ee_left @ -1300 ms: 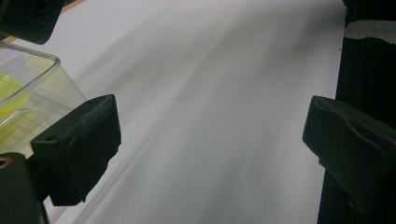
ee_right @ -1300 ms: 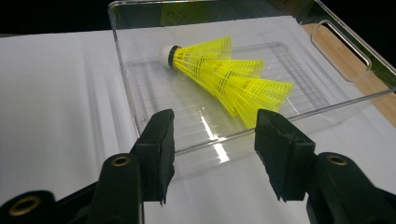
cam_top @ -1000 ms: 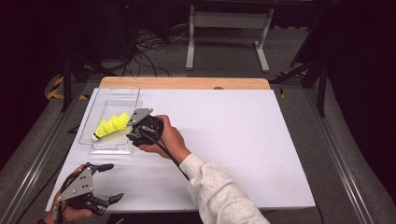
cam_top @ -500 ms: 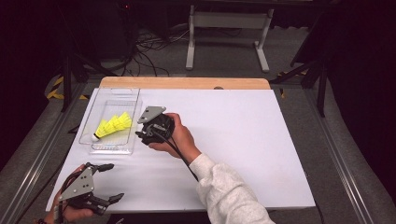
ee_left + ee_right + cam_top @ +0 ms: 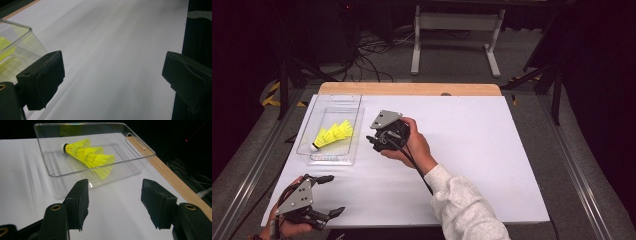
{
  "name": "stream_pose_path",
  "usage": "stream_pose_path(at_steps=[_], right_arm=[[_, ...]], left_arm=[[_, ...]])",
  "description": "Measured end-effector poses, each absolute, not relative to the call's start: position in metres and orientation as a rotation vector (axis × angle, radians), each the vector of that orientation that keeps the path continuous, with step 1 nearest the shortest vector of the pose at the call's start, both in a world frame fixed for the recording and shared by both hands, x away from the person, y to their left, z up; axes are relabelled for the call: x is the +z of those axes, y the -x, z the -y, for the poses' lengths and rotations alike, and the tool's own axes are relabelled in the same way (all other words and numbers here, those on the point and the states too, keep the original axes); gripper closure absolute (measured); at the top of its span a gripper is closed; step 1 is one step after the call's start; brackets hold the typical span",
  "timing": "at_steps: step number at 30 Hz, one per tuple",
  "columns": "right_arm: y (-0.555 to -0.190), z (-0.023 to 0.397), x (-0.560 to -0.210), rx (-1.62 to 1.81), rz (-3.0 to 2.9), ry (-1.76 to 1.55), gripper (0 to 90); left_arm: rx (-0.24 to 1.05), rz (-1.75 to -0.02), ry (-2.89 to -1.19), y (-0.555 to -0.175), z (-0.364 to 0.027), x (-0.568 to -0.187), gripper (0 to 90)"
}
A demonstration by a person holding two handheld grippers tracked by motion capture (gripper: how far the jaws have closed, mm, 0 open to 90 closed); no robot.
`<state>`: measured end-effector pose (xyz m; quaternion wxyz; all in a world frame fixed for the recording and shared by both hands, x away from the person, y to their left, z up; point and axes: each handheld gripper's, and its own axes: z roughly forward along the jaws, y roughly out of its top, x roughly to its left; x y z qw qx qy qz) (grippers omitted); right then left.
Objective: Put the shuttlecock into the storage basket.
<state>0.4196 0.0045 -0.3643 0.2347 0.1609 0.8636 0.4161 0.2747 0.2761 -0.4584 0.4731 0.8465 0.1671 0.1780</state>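
A nested stack of yellow shuttlecocks (image 5: 333, 134) with a white cork tip lies in a clear plastic tray (image 5: 328, 159) at the table's left. In the right gripper view the shuttlecocks (image 5: 90, 157) lie inside the tray (image 5: 100, 168) just beyond the jaws. My right gripper (image 5: 372, 142) hovers right of the tray, pointing at it. It is open, its jaws have just been opening, and nothing is between them (image 5: 115, 192). My left gripper (image 5: 332, 195) rests open and empty near the front left corner. Its own view (image 5: 112, 67) catches a tray corner (image 5: 17, 37).
The white table top (image 5: 472, 150) stretches bare to the right of my right hand. A wooden strip (image 5: 412, 89) runs along its far edge. Dark floor with cables and a metal stand (image 5: 457, 35) lies beyond. Rails flank the table.
My right gripper has drawn back to the right, away from the tray, and its jaws stand wider. The left gripper and the shuttlecocks have stayed put.
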Motion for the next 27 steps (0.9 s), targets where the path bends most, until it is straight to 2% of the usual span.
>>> stream_pose_path(at_steps=[27], right_arm=[[-0.410,0.050,-0.357,1.127,-2.279,-0.496,33.4]], left_arm=[[0.437,-0.410,-2.080,-0.275,-0.275,-0.459,5.6]])
